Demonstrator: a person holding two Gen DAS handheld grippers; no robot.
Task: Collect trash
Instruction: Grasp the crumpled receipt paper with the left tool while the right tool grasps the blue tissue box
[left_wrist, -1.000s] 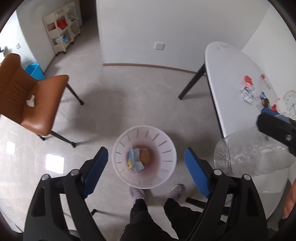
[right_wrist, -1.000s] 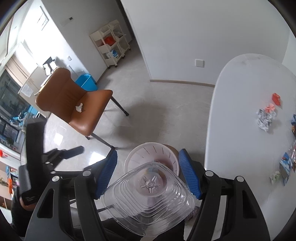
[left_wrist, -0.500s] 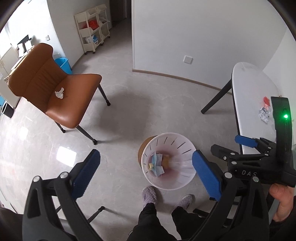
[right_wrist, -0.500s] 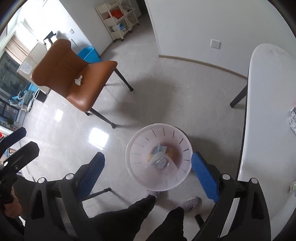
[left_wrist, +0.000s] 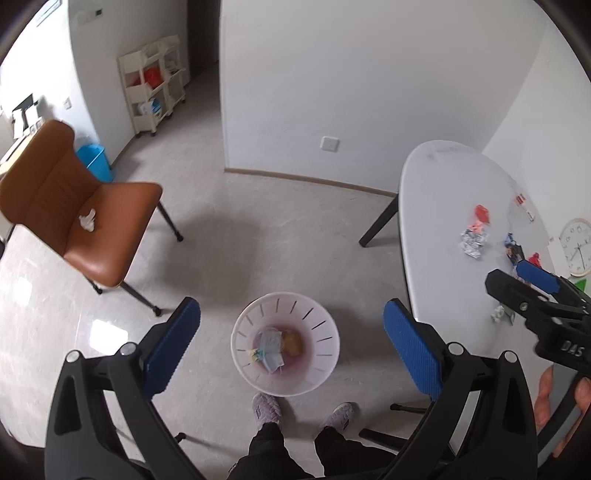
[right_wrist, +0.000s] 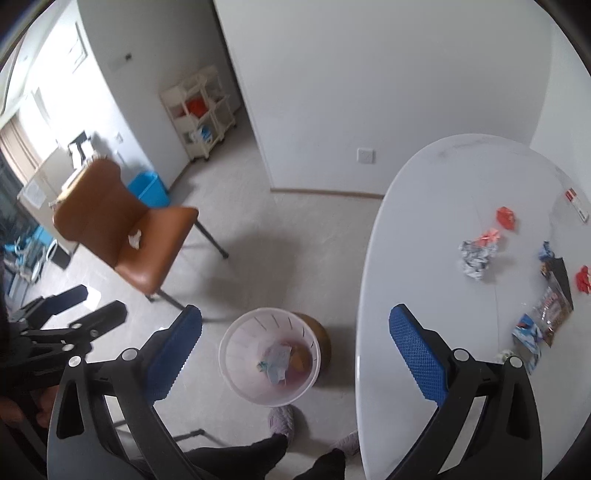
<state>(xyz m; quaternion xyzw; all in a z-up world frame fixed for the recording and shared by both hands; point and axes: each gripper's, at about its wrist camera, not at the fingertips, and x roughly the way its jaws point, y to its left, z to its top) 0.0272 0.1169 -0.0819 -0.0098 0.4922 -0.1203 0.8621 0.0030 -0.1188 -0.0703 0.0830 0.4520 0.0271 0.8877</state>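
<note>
A: What is different from a second ago?

B: The right gripper (right_wrist: 293, 350) was holding a clear plastic container over the bin (left_wrist: 284, 343). Now its jaws have just been opening, they stand wide, and nothing is between them. The container is gone from the fingers.

A: So it is in the bin?

B: I think so, but I cannot see it surely. In both views the bin shows blue paper and something orange at the bottom; a clear thing would be hard to make out there.

A: And the left gripper (left_wrist: 291, 343)?

B: Also wide and empty. Its jaws opened a little more early in that second. Both grippers now look at the bin from higher than before, and the table (right_wrist: 424, 221) fills more of the right view.

A: What does it mean for the task?

B: One drop seems finished, and both hands are free. Trash is left: crumpled paper (right_wrist: 476, 258) and red scraps (right_wrist: 506, 218) on the table, wrappers (right_wrist: 546, 314) near its right edge, and a white wad (left_wrist: 88, 220) on the chair (left_wrist: 110, 236). In my judgement the table pieces are nearer for the right gripper.
</note>
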